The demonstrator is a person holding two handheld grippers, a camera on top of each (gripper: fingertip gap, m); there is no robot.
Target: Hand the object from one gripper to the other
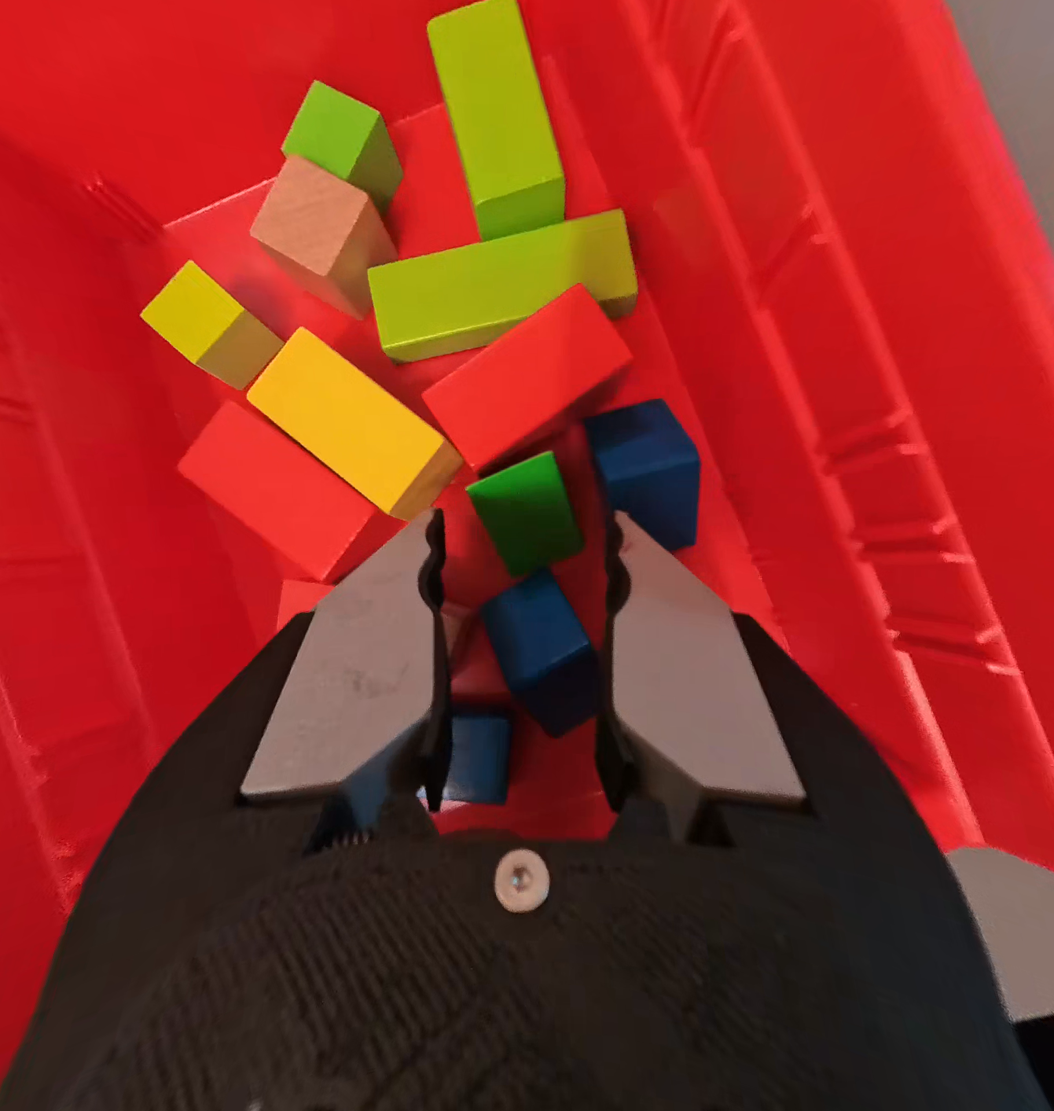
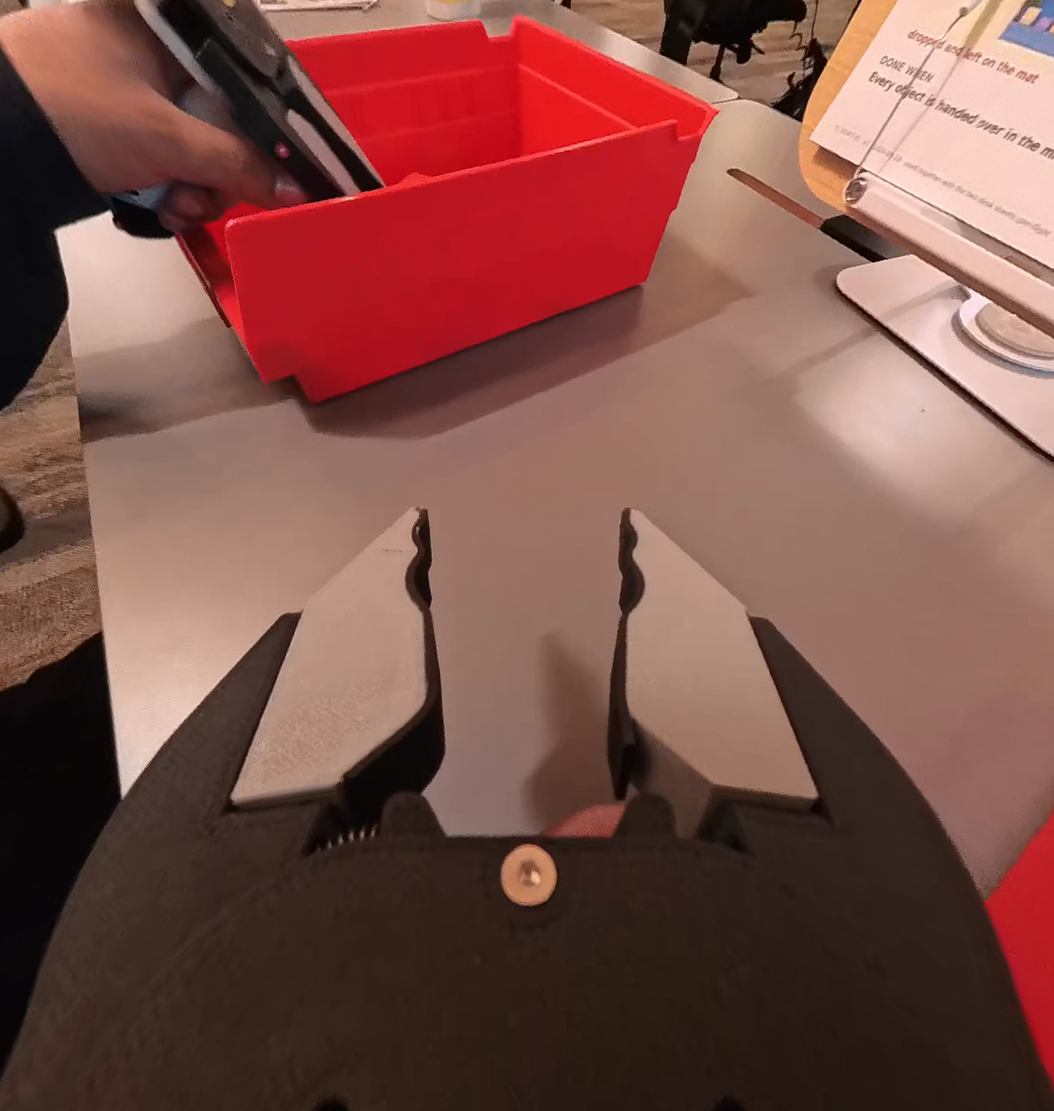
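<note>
We're right at the start of this handover, by our reckoning: nothing has been picked up and nothing passed across. Far left, in the right wrist view, a hand [image 2: 151, 144] has the left gripper [image 1: 527, 529] tipped down into the red bin [image 2: 452, 252], and its own camera shows the fingers spread fairly wide and gripping nothing, poised over the jumble of wooden blocks on the bin floor. Reading that pile left to right: a yellow-green cube [image 1: 208, 321], a red bar [image 1: 272, 487] with a yellow bar [image 1: 350, 421] lying on it, a bare wood cube [image 1: 326, 231] touching a green cube [image 1: 344, 141], then two long lime bars [image 1: 500, 114] [image 1: 500, 288], another red bar [image 1: 524, 373], and nearest the fingertips a dark green block [image 1: 527, 511] with blue blocks [image 1: 539, 649] [image 1: 647, 469] beside it. The green block looks the likely pick, sitting in line with the opening, though neither pad touches it. Moving right, the right gripper [image 2: 524, 529] waits over the bare grey table [image 2: 753, 481], fingers wide apart with nothing between them. A sliver of a second red container [image 2: 1047, 938] shows at the far right edge; we can't see what's in it. Left to do: grasp, lift, meet in the middle, transfer.
</note>
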